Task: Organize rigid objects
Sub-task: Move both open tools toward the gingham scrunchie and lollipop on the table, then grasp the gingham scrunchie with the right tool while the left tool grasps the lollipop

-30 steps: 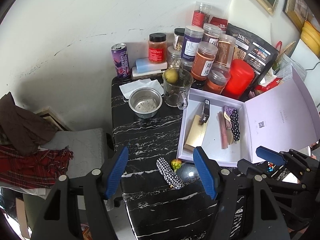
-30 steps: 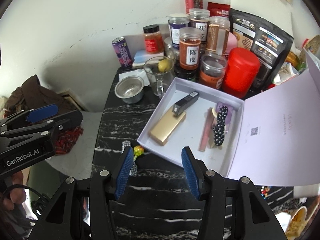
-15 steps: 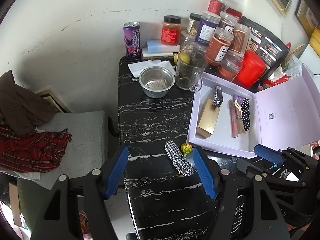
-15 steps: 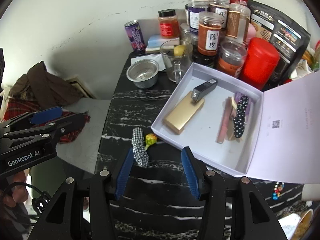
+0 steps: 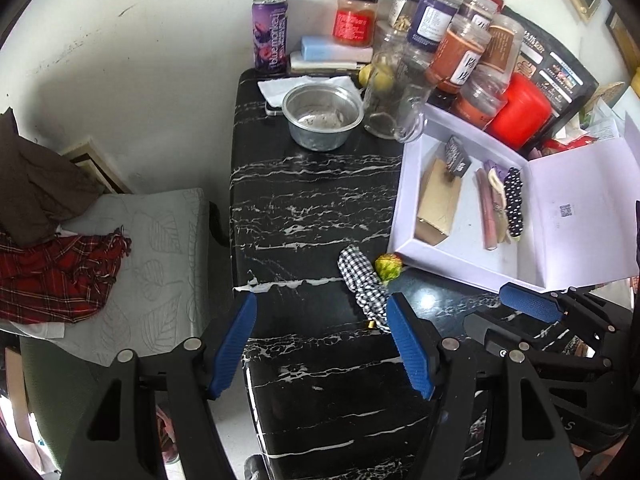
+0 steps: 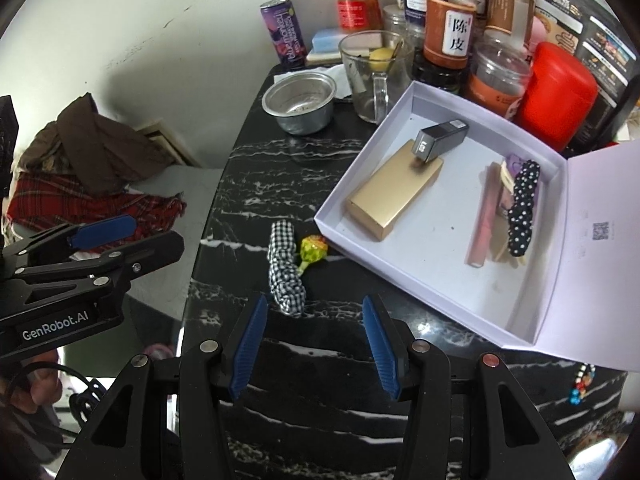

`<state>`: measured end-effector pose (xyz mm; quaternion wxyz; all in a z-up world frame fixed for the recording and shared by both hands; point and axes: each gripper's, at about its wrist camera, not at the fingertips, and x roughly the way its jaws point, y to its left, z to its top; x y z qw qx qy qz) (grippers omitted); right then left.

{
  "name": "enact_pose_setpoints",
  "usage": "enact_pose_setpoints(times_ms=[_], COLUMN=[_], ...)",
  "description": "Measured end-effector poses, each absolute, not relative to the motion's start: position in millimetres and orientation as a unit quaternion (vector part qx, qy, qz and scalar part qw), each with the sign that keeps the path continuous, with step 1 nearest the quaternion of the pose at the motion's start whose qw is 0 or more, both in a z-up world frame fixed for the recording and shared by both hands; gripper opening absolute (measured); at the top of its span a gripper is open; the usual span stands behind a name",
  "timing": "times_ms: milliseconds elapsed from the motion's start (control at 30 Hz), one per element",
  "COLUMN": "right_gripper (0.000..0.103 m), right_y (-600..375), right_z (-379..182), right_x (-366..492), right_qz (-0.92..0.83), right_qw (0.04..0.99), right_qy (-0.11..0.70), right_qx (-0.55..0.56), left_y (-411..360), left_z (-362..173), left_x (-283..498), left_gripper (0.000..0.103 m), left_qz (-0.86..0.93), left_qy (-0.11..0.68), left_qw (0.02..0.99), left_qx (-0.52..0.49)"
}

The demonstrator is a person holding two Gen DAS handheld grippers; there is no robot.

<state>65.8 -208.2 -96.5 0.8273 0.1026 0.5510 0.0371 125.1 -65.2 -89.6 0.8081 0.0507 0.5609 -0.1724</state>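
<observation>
An open lavender box (image 6: 404,276) (image 5: 402,184) lies on the black marble table (image 6: 256,172). In it are a gold case (image 6: 394,194), a dark grey case (image 6: 440,138), a pink stick (image 6: 484,220) and a polka-dot scrunchie (image 6: 522,208). A checkered scrunchie (image 6: 285,266) (image 5: 362,280) and a yellow-green lollipop (image 6: 314,249) (image 5: 387,266) lie on the table beside the box. My right gripper (image 6: 314,338) is open and empty, just short of the checkered scrunchie. My left gripper (image 5: 322,342) is open and empty above the table's front; its right finger hides the scrunchie's near end.
A steel bowl (image 6: 299,100), a glass mug (image 6: 372,76), a purple can (image 6: 282,32), several spice jars (image 6: 450,28) and a red canister (image 6: 554,98) crowd the table's back. A grey cushion with red plaid cloth (image 5: 56,276) lies left of the table. A bead bracelet (image 6: 580,384) lies at the front right.
Both grippers have pulled back and up from the table, so the box and scrunchie show farther away and more of the table is in view. Both stay open and empty.
</observation>
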Motion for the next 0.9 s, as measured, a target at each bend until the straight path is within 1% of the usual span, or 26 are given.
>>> enact_pose_setpoints(times_ms=[367,533,600,633,900], right_gripper=[0.049,0.042,0.033,0.032,0.031], right_y=[-191,-174,-169,-168,-158], right_z=[-133,-151,-159,-161,-181], right_x=[88,104,111,113,128], right_qz=[0.081,0.104,0.11,0.111,0.113], right_qw=[0.813,0.809,0.806,0.805,0.798], right_qy=[0.568,0.572,0.575,0.577,0.588], right_qx=[0.098,0.086,0.085,0.085,0.067], left_y=[-47,-36,-32,-30,-30], left_z=[-129,-145,-150,-153,-162], left_x=[132,136,138,140,146], left_gripper=[0.067,0.067,0.067,0.067,0.067], left_qz=[-0.154,-0.142,-0.136,-0.135,-0.136], left_qy=[0.582,0.588,0.591,0.595,0.601], left_qw=[0.797,0.793,0.792,0.79,0.785], left_qx=[0.055,0.07,0.07,0.068,0.062])
